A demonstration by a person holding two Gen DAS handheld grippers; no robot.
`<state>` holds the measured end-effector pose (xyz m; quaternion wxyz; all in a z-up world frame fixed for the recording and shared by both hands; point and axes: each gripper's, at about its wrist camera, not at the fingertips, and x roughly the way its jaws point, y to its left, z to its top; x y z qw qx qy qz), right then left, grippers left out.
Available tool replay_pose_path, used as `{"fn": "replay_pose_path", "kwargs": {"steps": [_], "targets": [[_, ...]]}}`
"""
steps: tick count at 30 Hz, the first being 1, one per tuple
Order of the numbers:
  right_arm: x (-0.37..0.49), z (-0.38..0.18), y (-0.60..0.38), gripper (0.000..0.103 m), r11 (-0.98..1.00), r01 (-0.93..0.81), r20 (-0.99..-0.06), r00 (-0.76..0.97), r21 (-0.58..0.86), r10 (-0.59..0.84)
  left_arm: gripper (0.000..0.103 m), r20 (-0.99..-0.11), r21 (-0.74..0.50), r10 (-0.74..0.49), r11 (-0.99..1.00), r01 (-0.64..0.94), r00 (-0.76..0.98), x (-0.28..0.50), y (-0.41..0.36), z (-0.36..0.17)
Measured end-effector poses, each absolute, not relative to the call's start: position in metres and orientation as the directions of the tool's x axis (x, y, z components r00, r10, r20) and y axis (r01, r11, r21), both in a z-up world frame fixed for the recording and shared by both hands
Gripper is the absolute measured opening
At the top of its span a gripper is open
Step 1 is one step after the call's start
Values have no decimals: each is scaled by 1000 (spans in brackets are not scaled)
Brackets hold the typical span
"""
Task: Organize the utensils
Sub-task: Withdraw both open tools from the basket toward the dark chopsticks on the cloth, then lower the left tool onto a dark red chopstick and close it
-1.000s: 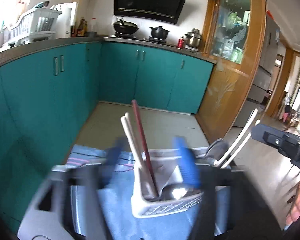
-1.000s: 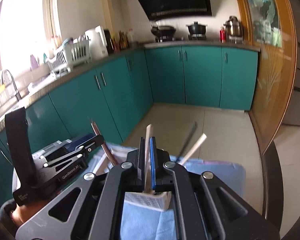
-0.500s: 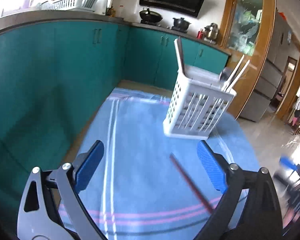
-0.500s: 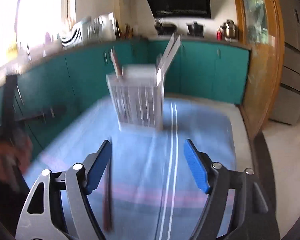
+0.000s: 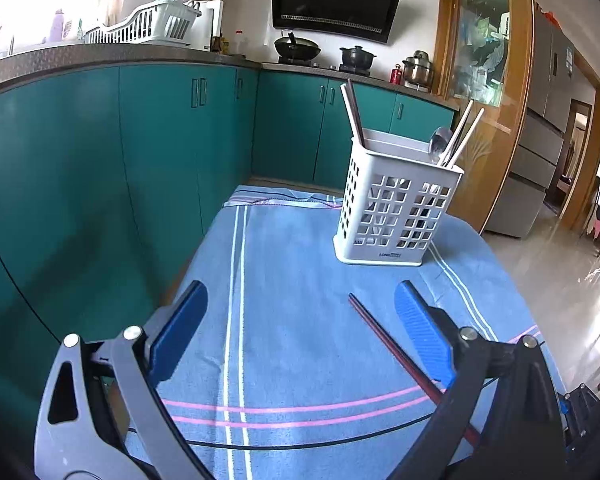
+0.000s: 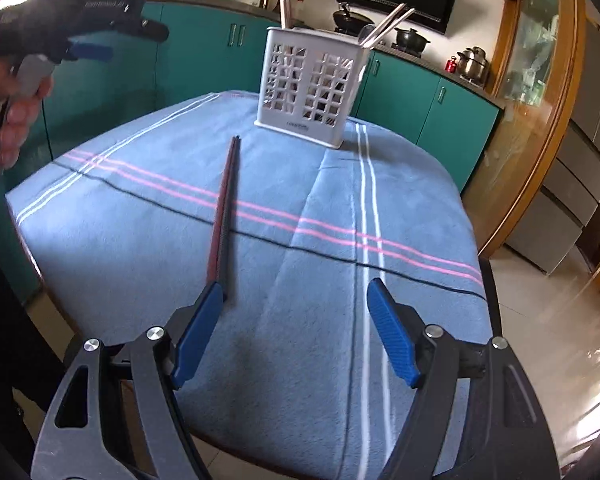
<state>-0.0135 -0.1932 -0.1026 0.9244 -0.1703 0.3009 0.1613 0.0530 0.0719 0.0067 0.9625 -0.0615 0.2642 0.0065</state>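
A white slotted utensil basket stands upright at the far end of the blue striped cloth. Pale chopsticks and a metal spoon lean in it. A pair of dark red chopsticks lies flat on the cloth. My left gripper is open and empty, its right finger just beside the red pair. My right gripper is open and empty too, its left finger over the pair's near end. The left gripper also shows in the right wrist view.
Teal cabinets run along the left and back, close to the table's left edge. A person's hand holds the left gripper. A wooden glass-fronted partition and a fridge stand to the right, with tiled floor below.
Both grippers were over the basket, the right one shut on a pale chopstick. Both have drawn back and down to the near cloth with jaws open; the pale chopstick stays in the basket.
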Motion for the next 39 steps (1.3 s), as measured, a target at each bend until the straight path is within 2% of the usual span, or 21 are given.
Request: {"fn": "replay_pose_path", "kwargs": {"steps": [16,26,31,35,39], "targets": [[-8,-113,-172,73,882,-405,-618,765,-242,182,93,-534,-129,-24,990,-53,845,55,84,4],[16,-112,-186,73,901,-341,-618,778,-267,111,93,-544,-133,-31,990,-50,838,57,85,1],[17,-114,-177,73,900,-361,-618,773,-243,143,93,-548,-129,-29,990,-50,836,56,86,1],[-2,-113,-156,73,855,-483,-608,741,-189,285,93,-565,-124,-29,991,-49,825,59,84,-3],[-1,-106,-166,73,882,-447,-585,759,-148,286,93,-588,-87,-26,996,-31,808,60,75,-11]]}}
